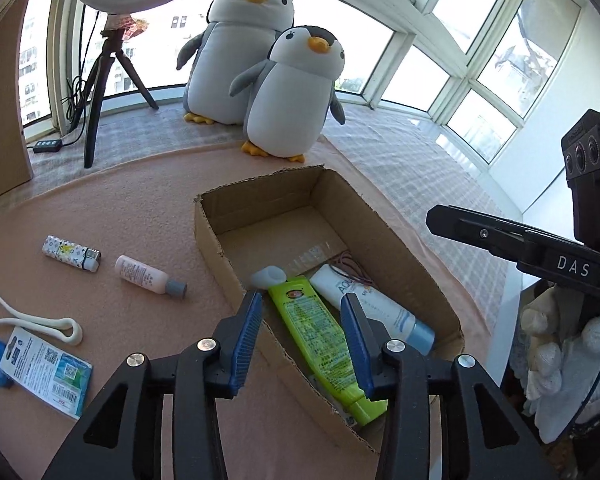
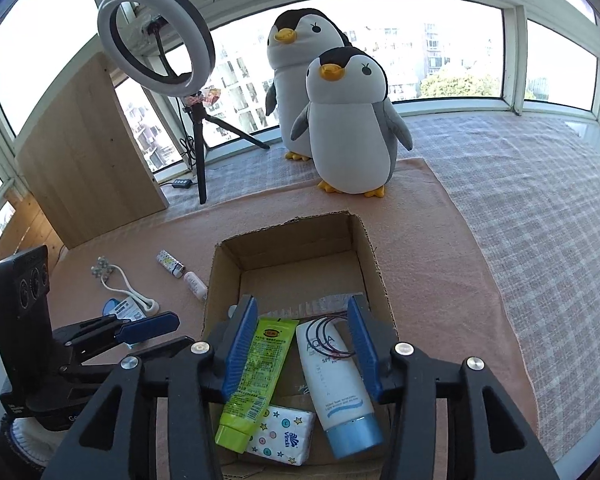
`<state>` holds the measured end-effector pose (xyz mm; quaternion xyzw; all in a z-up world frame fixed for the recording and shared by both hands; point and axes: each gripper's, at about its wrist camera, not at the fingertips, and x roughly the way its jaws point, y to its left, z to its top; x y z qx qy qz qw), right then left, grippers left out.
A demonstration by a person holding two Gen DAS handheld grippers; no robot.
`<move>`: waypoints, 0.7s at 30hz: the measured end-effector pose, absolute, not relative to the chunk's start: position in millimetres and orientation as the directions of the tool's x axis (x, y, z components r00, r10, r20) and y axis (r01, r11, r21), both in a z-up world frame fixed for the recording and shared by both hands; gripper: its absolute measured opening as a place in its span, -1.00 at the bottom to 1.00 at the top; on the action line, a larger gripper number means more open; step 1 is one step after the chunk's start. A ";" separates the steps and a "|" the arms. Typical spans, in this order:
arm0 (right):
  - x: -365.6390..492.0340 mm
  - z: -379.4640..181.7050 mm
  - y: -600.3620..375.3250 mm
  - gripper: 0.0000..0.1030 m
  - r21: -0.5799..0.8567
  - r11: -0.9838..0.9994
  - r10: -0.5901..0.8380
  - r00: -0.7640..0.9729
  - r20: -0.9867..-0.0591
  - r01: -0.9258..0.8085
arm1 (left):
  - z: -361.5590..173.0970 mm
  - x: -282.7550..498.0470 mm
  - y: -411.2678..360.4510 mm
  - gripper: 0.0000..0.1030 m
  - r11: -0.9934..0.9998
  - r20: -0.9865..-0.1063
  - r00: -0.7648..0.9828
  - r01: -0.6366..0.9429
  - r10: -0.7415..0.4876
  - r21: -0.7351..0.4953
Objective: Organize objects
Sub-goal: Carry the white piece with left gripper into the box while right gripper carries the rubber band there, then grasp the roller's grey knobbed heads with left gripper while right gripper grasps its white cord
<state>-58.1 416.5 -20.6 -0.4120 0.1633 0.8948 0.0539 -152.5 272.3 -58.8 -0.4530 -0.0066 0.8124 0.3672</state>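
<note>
Pink mat [image 2: 440,280] on checked cloth [image 2: 540,208], windows [image 2: 440,44] behind, possibly a sill.

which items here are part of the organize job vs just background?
Job:
cardboard box
green tube, white sunscreen tube, tissue pack, hair ties, all in the box
lighter, pink bottle, white massage roller, blue carded item, all on the mat

Background:
two plush penguins
ring light on tripod
wooden board
</note>
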 end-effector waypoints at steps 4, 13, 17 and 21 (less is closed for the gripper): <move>-56.6 -22.2 412.1 -0.11 0.254 -0.940 -0.044 -0.654 -0.755 -0.229 | -59.5 -150.8 257.4 -0.14 -0.745 -0.733 -0.335 -0.574 0.593 -0.341; -55.6 -24.7 396.4 -0.03 0.266 -0.939 -0.064 -0.652 -0.755 -0.216 | -57.1 -149.9 208.8 -0.14 -0.789 -0.734 -0.383 -0.517 0.561 -0.333; -57.2 -26.3 383.2 0.06 0.238 -0.948 -0.045 -0.652 -0.757 -0.210 | -57.8 -149.0 186.6 -0.13 -0.808 -0.740 -0.398 -0.491 0.541 -0.326; -61.2 -28.7 368.7 0.07 0.248 -0.950 -0.064 -0.663 -0.746 -0.188 | -59.3 -150.0 161.5 -0.12 -0.829 -0.745 -0.418 -0.459 0.519 -0.320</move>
